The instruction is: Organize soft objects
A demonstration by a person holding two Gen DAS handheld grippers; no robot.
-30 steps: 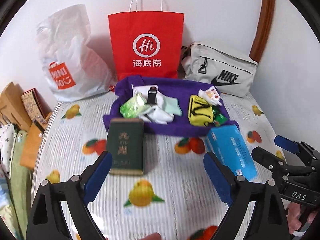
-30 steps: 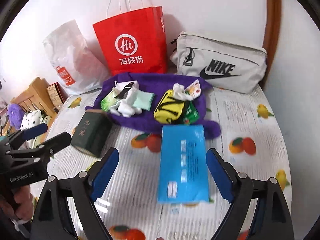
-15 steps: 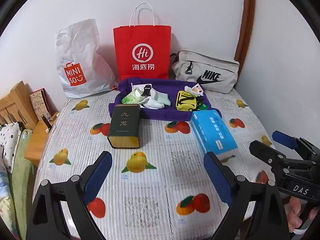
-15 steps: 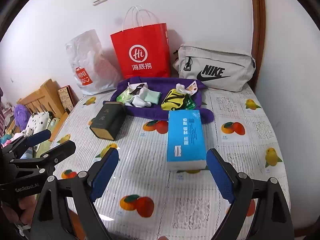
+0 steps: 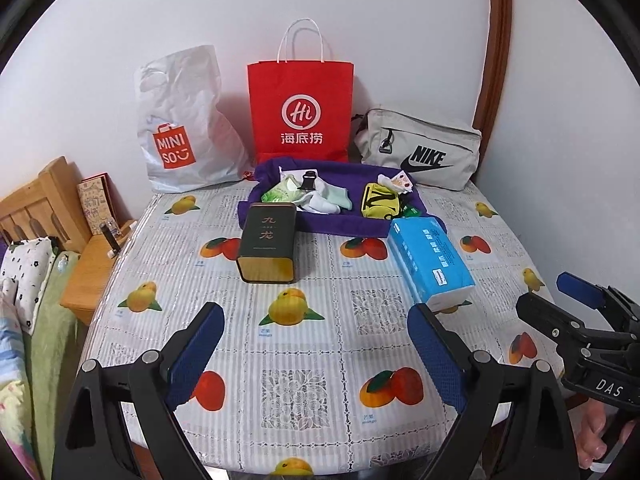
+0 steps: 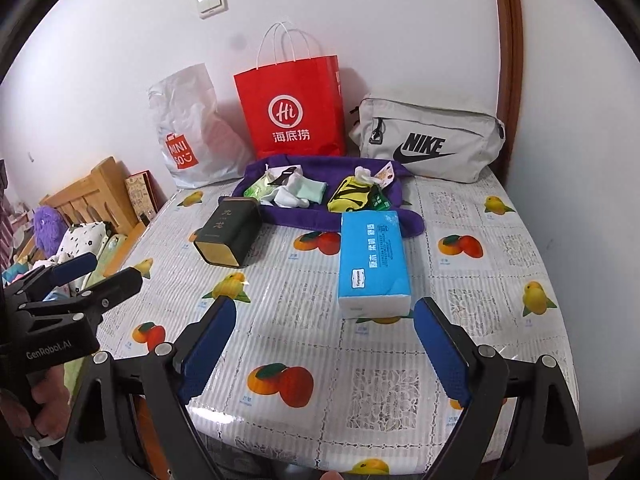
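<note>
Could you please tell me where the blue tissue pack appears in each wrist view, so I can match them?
Left wrist: blue tissue pack lies right of centre, angled.
Right wrist: blue tissue pack lies centre, just above the tool.
Shared landmark: red paper bag against the wall.

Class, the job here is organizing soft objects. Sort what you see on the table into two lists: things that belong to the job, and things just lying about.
Belongs to the job:
purple cloth tray
white and mint socks
yellow pouch
green packet

Just lying about:
dark tea tin
blue tissue pack
red paper bag
Miniso bag
Nike bag
</note>
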